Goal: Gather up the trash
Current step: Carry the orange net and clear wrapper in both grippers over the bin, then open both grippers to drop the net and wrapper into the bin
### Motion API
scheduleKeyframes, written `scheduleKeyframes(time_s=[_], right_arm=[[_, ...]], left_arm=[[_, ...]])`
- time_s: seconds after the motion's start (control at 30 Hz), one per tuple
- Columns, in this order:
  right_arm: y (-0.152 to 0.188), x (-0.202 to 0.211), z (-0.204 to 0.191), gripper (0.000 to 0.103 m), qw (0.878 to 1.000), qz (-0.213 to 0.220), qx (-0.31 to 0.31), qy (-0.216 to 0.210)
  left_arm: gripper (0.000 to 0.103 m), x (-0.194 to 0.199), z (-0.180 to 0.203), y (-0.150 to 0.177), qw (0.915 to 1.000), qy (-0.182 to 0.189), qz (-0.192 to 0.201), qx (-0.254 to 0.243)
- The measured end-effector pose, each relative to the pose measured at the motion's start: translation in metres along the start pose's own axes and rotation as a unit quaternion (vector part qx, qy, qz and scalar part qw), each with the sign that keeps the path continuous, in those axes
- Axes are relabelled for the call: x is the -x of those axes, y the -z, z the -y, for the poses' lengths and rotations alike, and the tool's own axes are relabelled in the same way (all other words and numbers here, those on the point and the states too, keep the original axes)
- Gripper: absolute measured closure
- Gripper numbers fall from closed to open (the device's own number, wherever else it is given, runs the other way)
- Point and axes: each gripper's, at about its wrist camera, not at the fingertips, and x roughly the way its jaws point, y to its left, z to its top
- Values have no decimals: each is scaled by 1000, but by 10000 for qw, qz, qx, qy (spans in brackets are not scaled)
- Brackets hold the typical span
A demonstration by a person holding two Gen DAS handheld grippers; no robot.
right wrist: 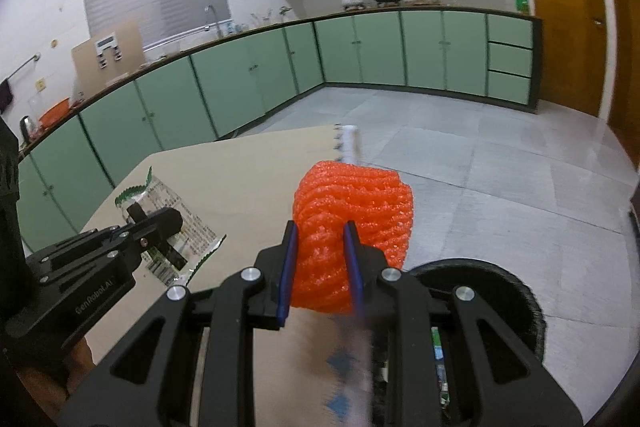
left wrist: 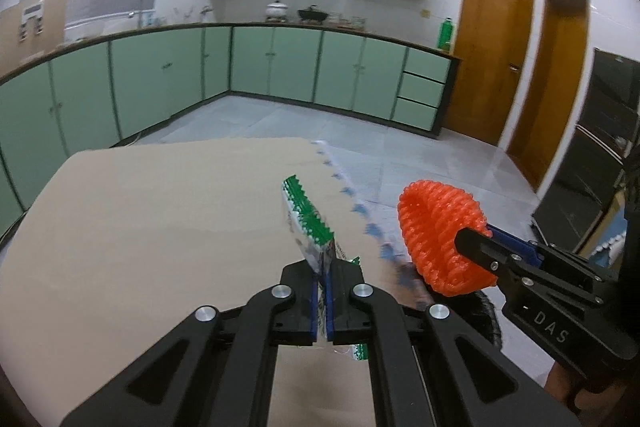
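The left gripper (left wrist: 322, 301) is clamped tight on a green-edged printed wrapper (left wrist: 310, 227), which stands on edge above the beige table (left wrist: 140, 227); its print is too small to read. From the right wrist view that gripper's (right wrist: 160, 227) body bears the words "GenRobot.AI". The right gripper (right wrist: 320, 267) squeezes an orange foam net (right wrist: 352, 203) between its blue pads (right wrist: 289, 267), held just past the table's right edge above a round black bin (right wrist: 516, 291) on the floor. In the left wrist view the right gripper (left wrist: 476, 247) shows the letters "DAS". Both point forward and somewhat downward. A blue-and-white serrated strip (left wrist: 360, 207) lies along the table edge. Beyond stand green cabinets (left wrist: 280, 67) and wooden doors (left wrist: 492, 51).
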Motion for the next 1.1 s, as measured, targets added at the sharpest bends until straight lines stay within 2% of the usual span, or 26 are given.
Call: scheduleKeyframes(time_s=[0.37, 0.57, 0.73, 0.8, 0.9, 0.97, 1.07, 1.1], right_arm=[[17, 32, 76, 81, 9972, 65, -314, 672], [34, 34, 128, 81, 9930, -50, -718, 939], [42, 26, 146, 81, 9910, -111, -772, 1088], [46, 20, 153, 76, 9901, -161, -805, 1139], [53, 14, 157, 73, 9891, -222, -860, 1170], [55, 11, 162, 72, 9886, -254, -890, 1186], [58, 6, 165, 67, 9881, -299, -918, 1197], [59, 6, 165, 66, 9879, -310, -921, 1210]], left_arm=[[100, -29, 79, 0, 9973, 600, -129, -403], [100, -55, 124, -1, 9939, 896, -246, -592], [100, -82, 151, 2, 9912, 1036, -438, -703], [98, -93, 156, 5, 9897, 1097, -575, -722], [87, -101, 161, 6, 9888, 1128, -674, -714], [64, -100, 162, 9, 9882, 1176, -662, -731], [52, -97, 163, 9, 9877, 1230, -625, -731], [51, -97, 162, 8, 9880, 1219, -620, -716]])
